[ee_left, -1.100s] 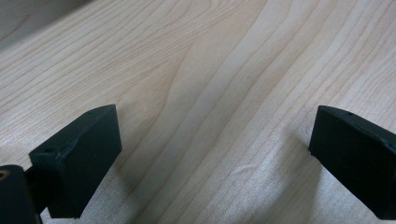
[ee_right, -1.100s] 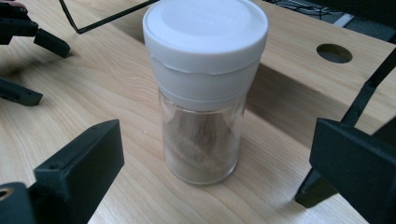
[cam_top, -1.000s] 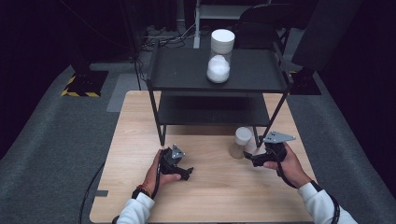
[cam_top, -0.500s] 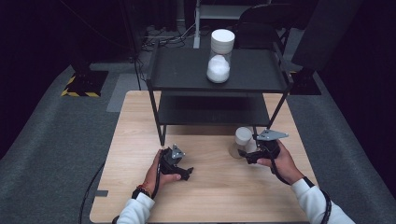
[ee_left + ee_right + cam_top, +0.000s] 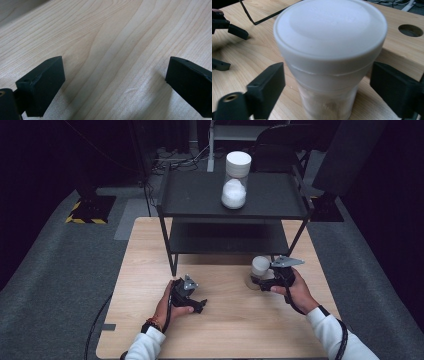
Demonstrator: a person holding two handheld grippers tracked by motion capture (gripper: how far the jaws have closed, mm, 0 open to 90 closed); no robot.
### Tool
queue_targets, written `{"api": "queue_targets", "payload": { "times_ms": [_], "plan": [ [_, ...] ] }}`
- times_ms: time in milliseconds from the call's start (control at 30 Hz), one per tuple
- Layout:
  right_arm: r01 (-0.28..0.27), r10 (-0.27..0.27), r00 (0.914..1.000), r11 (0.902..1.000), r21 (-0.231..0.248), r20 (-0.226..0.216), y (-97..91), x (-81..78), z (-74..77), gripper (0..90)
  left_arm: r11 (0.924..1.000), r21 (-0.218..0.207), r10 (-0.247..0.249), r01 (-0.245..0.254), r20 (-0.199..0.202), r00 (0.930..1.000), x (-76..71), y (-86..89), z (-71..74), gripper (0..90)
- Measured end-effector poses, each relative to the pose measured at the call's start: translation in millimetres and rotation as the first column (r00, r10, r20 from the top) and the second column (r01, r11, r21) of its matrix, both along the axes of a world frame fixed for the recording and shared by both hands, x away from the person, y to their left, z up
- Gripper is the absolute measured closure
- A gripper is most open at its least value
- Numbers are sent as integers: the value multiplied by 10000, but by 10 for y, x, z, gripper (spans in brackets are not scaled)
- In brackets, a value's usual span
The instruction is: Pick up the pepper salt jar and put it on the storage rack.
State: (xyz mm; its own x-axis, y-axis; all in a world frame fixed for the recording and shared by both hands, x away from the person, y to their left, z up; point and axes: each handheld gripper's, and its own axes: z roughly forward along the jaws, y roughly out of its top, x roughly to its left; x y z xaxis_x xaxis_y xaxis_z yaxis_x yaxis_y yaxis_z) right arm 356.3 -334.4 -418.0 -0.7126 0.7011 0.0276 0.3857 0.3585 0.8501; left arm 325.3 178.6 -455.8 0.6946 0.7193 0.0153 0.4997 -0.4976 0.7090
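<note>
A clear jar with a white lid (image 5: 259,269) stands upright on the wooden table (image 5: 225,330), just in front of the black rack's right leg. My right gripper (image 5: 261,282) reaches it from the right. In the right gripper view the jar (image 5: 329,50) stands between the jaws of this gripper (image 5: 328,86), which have just been closing and sit close beside its body, with no clear press. My left gripper (image 5: 199,305) rests on the table at left centre. Its jaws stand wide apart over bare wood (image 5: 113,82) with nothing between them.
A black two-level rack (image 5: 200,195) stands on the far half of the table, with a second white-lidded jar (image 5: 236,180) holding white powder on its top shelf. A round hole (image 5: 410,30) is cut in the tabletop behind the near jar. Dark floor surrounds the table.
My right gripper has moved left toward the jar and now has it between its jaws. The left hand and gripper have not moved.
</note>
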Motion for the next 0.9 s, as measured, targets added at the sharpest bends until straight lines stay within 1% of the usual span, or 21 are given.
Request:
{"api": "queue_targets", "payload": {
  "times_ms": [67, 167, 233, 300, 400, 433, 500, 567, 633, 900],
  "plan": [
    [8, -8, 10000, 9999, 136, -22, -11, 17, -23, 160, 10000, 1, 0, 0, 0, 10000, 0, 0, 0, 23],
    [-90, 89, 10000, 9996, 273, 17, -21, 34, -43, 174, 10000, -1, -1, 1, -2, 10000, 0, 0, 0, 23],
    [-106, 105, 9999, 9996, 276, 57, -14, 42, -46, 210, 10000, 1, -1, 1, -2, 10000, 0, 0, 0, 23],
    [-97, 94, 9999, 9995, 316, 113, -9, 46, -53, 227, 10000, 0, -1, 1, -1, 10000, 0, 0, 0, 23],
    [-105, 96, 9993, 9997, 222, 371, 10, 33, -60, 291, 10000, -2, -2, 2, -4, 10000, 1, 0, 0, 23],
    [-196, 188, 9992, 9995, 232, 352, 7, 45, -58, 311, 10000, -2, 2, -2, -2, 10000, 0, 0, 0, 23],
    [-288, 282, 9981, 9995, 97, 547, 22, 35, -59, 336, 10000, -3, -1, 1, -9, 10000, 1, 0, 0, 23],
    [-317, 316, 9974, 9995, 1, 652, 32, 26, -54, 341, 10000, -1, 1, -1, -2, 10000, 0, 0, 0, 23],
    [-331, 329, 9971, 9995, 20, 686, 27, 22, -61, 343, 10000, -3, -1, 1, -1, 10000, 0, 0, 0, 23],
    [-152, 143, 9979, 9998, 147, 625, -1, -40, -48, 344, 10000, -3, 3, -3, -3, 10000, 0, 0, 0, 23]
  ]
}}
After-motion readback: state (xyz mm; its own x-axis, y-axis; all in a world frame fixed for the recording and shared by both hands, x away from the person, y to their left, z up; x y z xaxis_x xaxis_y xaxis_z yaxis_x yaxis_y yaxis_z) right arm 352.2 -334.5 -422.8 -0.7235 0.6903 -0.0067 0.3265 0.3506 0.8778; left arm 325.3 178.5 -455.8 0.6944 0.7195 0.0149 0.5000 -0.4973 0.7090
